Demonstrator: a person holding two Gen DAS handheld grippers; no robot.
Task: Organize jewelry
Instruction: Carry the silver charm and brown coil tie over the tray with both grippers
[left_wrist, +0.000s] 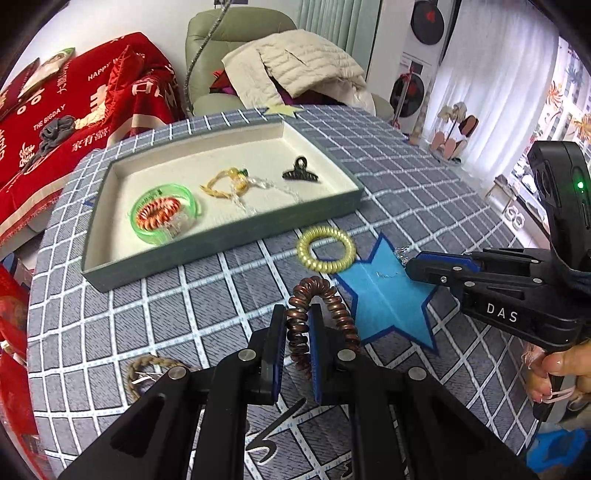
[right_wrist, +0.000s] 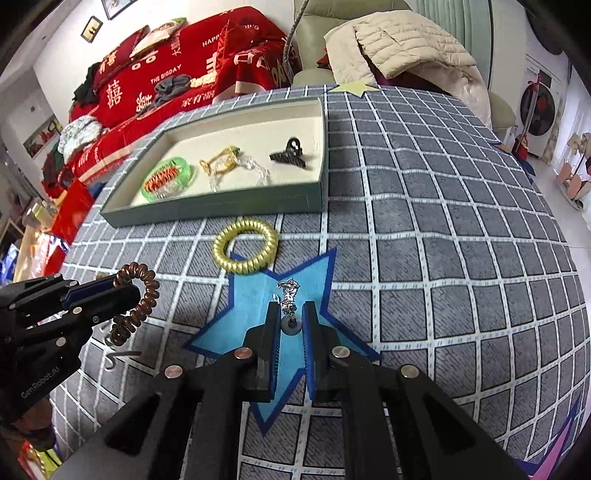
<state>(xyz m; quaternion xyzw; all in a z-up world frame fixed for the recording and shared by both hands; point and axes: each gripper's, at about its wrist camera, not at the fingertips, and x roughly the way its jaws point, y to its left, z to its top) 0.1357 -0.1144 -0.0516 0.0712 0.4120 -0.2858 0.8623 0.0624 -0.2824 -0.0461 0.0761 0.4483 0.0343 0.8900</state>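
My left gripper (left_wrist: 298, 314) is shut on a brown coil hair tie (left_wrist: 314, 288), which loops up above its fingertips and is lifted off the checked tablecloth; the same coil (right_wrist: 142, 299) hangs from the left gripper (right_wrist: 125, 291) in the right wrist view. My right gripper (right_wrist: 291, 310) is shut on a small silver charm (right_wrist: 289, 293) over the blue star mat (right_wrist: 251, 295). A yellow coil hair tie (right_wrist: 245, 251) lies between the star and the green tray (right_wrist: 221, 210). The tray holds a green bangle around an orange coil (left_wrist: 162, 214), a yellow braided piece (left_wrist: 221, 184), a clear chain and a black claw clip (left_wrist: 301, 171).
A braided brown cord (left_wrist: 147, 363) lies left of my left gripper, and a small metal hook (right_wrist: 118, 358) lies on the cloth. A yellow star (left_wrist: 280, 109) marks the table's far edge. Behind it stand a red-covered sofa and an armchair (left_wrist: 236, 29) piled with a coat.
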